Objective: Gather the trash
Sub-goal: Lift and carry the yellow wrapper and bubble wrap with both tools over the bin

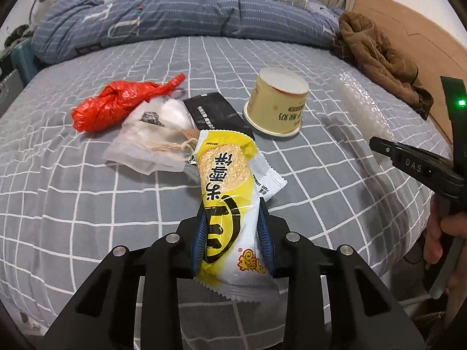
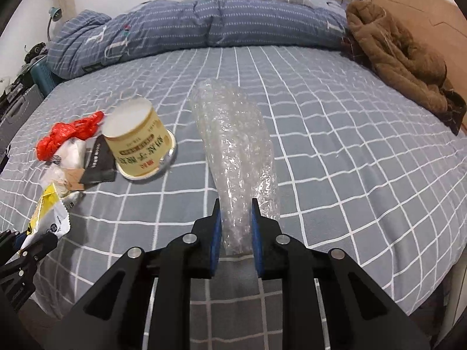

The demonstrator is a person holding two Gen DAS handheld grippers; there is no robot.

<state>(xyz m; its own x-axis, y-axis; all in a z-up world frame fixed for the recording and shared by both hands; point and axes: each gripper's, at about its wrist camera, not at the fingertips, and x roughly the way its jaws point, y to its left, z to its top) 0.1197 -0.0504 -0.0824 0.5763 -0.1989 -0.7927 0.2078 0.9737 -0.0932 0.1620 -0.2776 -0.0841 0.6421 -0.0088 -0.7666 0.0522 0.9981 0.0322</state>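
Observation:
My left gripper [image 1: 232,208] is shut on a yellow and white snack wrapper [image 1: 224,192], its blue pads pressing both sides, the wrapper's far end lifted over the bed. My right gripper [image 2: 234,208] is shut on a clear roll of bubble wrap [image 2: 233,134] that sticks out ahead of it. On the grey checked bedsheet [image 1: 87,198] lie a red plastic bag [image 1: 116,105], a white translucent pouch with string [image 1: 151,140], a black packet [image 1: 216,113] and an upturned yellow paper cup [image 1: 275,105]. The right gripper [image 1: 376,144] shows at the left wrist view's right edge with the bubble wrap [image 1: 362,108].
A folded blue quilt [image 1: 175,14] and a pillow lie along the far side of the bed. A brown fleece garment [image 1: 379,55] sits by the wooden headboard [image 1: 408,29] at right. A person's hand [image 1: 443,233] grips the right tool. Clutter stands off the bed's left edge.

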